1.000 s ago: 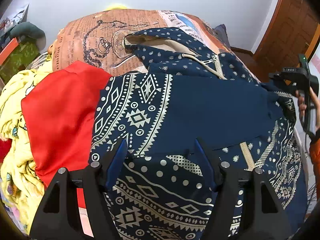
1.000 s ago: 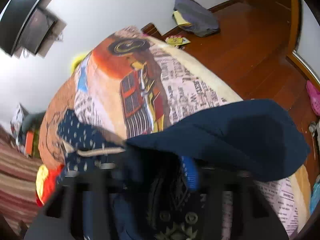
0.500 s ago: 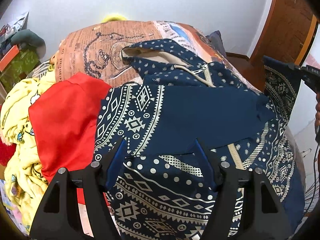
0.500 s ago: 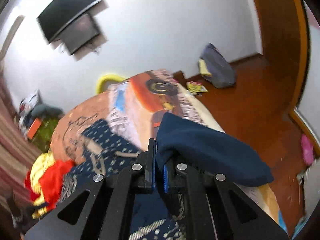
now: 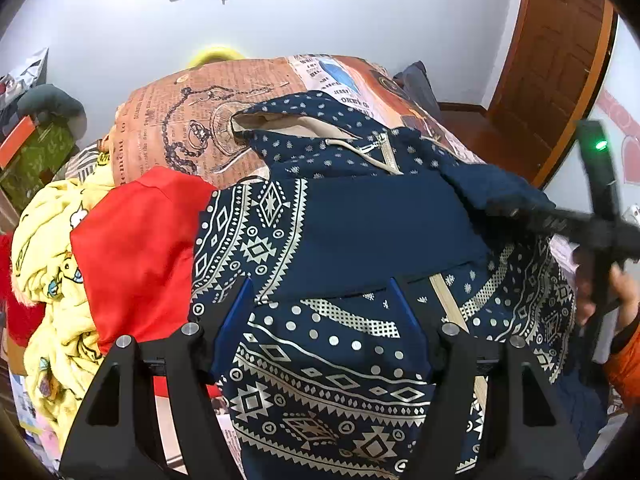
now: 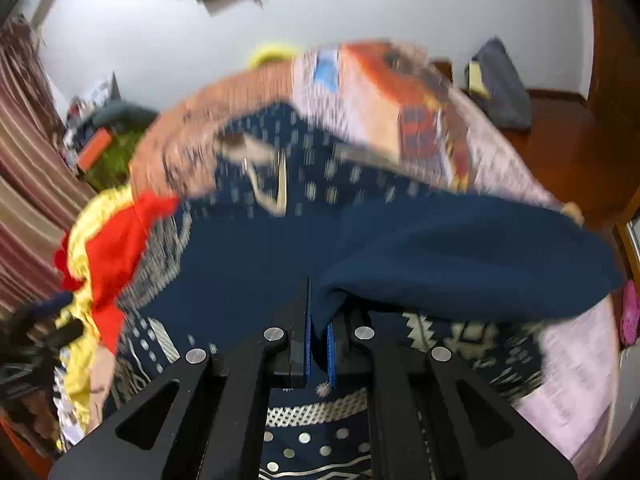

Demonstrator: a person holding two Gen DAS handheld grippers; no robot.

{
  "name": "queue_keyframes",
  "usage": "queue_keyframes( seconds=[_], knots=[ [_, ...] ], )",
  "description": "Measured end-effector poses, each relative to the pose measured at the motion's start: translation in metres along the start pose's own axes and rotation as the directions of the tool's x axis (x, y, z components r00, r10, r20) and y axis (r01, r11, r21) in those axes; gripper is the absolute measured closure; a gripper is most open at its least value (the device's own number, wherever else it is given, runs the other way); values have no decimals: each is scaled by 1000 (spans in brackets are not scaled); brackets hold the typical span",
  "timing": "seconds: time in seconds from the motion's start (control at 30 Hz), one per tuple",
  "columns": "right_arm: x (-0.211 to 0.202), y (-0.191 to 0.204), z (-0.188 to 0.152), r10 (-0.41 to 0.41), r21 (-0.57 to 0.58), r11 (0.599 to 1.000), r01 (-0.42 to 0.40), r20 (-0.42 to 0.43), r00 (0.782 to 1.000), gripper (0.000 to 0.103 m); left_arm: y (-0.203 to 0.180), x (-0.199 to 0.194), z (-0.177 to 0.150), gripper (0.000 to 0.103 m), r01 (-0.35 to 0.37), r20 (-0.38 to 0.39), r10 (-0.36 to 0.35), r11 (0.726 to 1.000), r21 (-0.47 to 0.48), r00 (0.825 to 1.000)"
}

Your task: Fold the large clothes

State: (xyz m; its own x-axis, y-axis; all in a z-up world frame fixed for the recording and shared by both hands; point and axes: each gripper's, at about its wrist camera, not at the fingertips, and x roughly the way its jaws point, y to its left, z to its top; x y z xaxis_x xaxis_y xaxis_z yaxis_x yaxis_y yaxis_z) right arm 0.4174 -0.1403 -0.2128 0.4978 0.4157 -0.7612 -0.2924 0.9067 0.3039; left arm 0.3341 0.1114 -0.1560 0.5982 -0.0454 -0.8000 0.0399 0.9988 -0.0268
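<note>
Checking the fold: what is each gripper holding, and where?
Right gripper: shut on the navy hoodie's plain sleeve fabric. Left gripper: open, holding nothing.

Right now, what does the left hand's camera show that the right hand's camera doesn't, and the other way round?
Only the left camera shows the open left gripper over the hoodie, and the wooden door. Only the right camera shows the right gripper's fingers pinching a plain blue flap, plus striped curtains. Both show the hoodie, red garment, yellow cloth and printed bedspread.
</note>
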Motion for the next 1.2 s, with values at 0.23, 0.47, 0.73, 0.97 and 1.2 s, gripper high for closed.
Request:
queue_keyframes(
  seconds=[0.23, 0.47, 0.73, 0.97, 1.2],
  knots=[
    [12, 0, -19, -12, -7, 1000, 12, -120, 993, 79, -22, 5, -2, 35, -5, -39, 8, 997, 77, 999],
    [-37, -12, -28, 53, -34, 998, -57, -112, 992, 55, -69, 0, 20, 35, 3, -15, 0, 983, 181, 1000],
    [-126, -76, -31, -210, -61, 974, 219, 121, 970, 46, -154, 4, 60, 35, 65, 21, -76, 945, 322, 997],
    [-160, -134, -42, -317, 63, 948, 311, 191, 929, 39, -248, 53, 75, 33, 137, -37, -135, 875, 464, 990],
    [-147, -174, -64, -347, 161, 932, 325, 135, 928, 39, -330, 126, 66, 34, 186, -149, -122, 799, 573, 981]
  ],
)
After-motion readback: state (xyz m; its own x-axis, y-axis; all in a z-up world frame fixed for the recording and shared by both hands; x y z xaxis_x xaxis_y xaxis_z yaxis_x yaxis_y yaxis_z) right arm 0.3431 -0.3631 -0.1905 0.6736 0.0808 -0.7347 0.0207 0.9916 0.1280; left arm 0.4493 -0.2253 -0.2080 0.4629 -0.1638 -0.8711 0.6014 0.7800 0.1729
